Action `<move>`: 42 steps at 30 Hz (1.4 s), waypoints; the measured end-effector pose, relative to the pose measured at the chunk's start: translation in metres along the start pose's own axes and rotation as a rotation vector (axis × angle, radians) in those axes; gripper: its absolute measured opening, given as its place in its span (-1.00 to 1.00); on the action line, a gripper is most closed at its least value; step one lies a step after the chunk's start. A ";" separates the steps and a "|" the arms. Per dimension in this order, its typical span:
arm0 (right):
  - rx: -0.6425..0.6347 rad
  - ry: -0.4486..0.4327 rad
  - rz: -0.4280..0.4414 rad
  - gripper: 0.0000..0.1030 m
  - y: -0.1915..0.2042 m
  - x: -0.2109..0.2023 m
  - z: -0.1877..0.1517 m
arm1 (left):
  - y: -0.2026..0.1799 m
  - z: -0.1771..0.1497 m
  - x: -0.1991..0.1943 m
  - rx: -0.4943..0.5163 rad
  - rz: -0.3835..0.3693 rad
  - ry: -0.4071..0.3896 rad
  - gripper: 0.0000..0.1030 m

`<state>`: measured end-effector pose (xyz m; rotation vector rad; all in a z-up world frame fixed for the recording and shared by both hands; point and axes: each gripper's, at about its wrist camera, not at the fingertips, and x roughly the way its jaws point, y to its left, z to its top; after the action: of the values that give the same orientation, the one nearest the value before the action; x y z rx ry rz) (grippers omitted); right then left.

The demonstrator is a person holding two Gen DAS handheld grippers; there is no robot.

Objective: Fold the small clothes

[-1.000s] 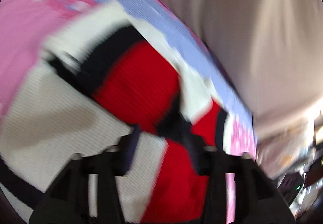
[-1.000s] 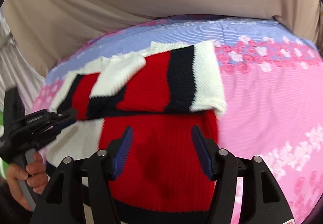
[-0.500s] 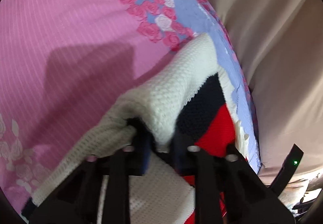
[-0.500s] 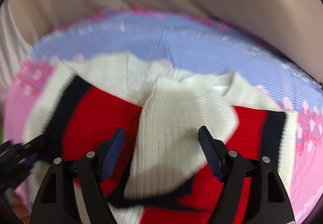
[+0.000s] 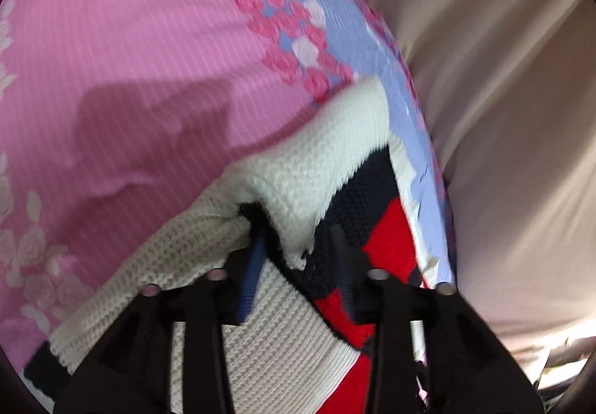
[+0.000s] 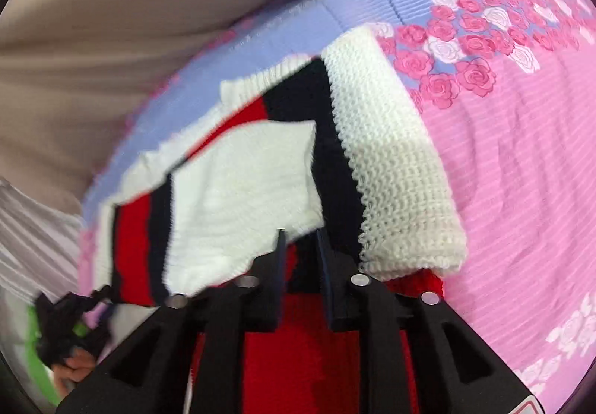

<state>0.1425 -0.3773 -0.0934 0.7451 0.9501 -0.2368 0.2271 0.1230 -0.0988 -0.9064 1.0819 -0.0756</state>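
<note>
- Bed under a ribbed pink bedspread [image 5: 123, 52] with a lavender band and rose print.
- A red, white and navy knit sweater [image 6: 395, 160] lies on it.

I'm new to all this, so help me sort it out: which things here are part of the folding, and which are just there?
Part of the job:
- knitted sweater, red, white and navy
- left tool, closed on a white fold
- right tool, pinching the sweater's edge

Just there:
- pink and blue rose-print bedsheet
- beige fabric behind the bed
</note>
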 end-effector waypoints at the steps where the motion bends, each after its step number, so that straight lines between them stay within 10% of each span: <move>1: 0.000 -0.019 0.012 0.23 0.002 -0.003 0.004 | -0.001 0.001 -0.001 -0.005 -0.007 -0.016 -0.21; 6: -0.035 -0.004 -0.025 0.27 0.017 0.018 0.028 | 0.004 0.009 0.011 -0.062 0.030 0.003 -0.45; 7: -0.038 0.020 -0.053 0.07 0.021 0.027 0.029 | 0.001 0.011 0.012 -0.064 0.032 0.007 -0.82; 9: -0.071 0.020 -0.038 -0.82 0.034 0.030 0.031 | -0.010 0.016 0.004 -0.034 0.035 -0.020 -0.86; 12: -0.110 -0.092 0.102 -0.86 0.065 -0.011 0.051 | -0.035 0.023 -0.029 0.056 0.000 -0.133 -0.87; 16: -0.187 -0.288 0.134 -0.87 0.073 -0.082 0.062 | -0.028 0.024 -0.016 0.097 0.045 -0.108 -0.86; 21: -0.088 -0.010 -0.085 -0.88 0.001 0.014 0.043 | -0.002 0.009 0.014 0.070 0.117 -0.053 -0.87; 25: -0.068 -0.093 0.011 -0.88 0.004 -0.011 0.046 | -0.002 0.010 0.018 0.118 0.127 -0.061 -0.86; 28: -0.136 0.015 -0.066 -0.91 -0.001 0.023 0.043 | -0.005 0.011 0.017 0.126 0.133 -0.069 -0.86; 32: -0.149 -0.053 -0.102 -0.69 0.002 -0.016 0.043 | -0.002 0.012 0.014 0.129 0.116 -0.063 -0.85; 35: -0.284 -0.161 -0.098 -0.56 0.049 -0.060 0.044 | 0.000 0.011 0.014 0.142 0.094 -0.065 -0.83; 42: -0.618 0.119 0.248 0.01 0.244 0.050 0.022 | 0.009 0.015 0.012 0.111 0.032 -0.028 -0.82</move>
<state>0.3059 -0.2067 -0.0111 0.2994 0.9625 0.3141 0.2412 0.1325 -0.1111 -0.7879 1.0556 -0.0959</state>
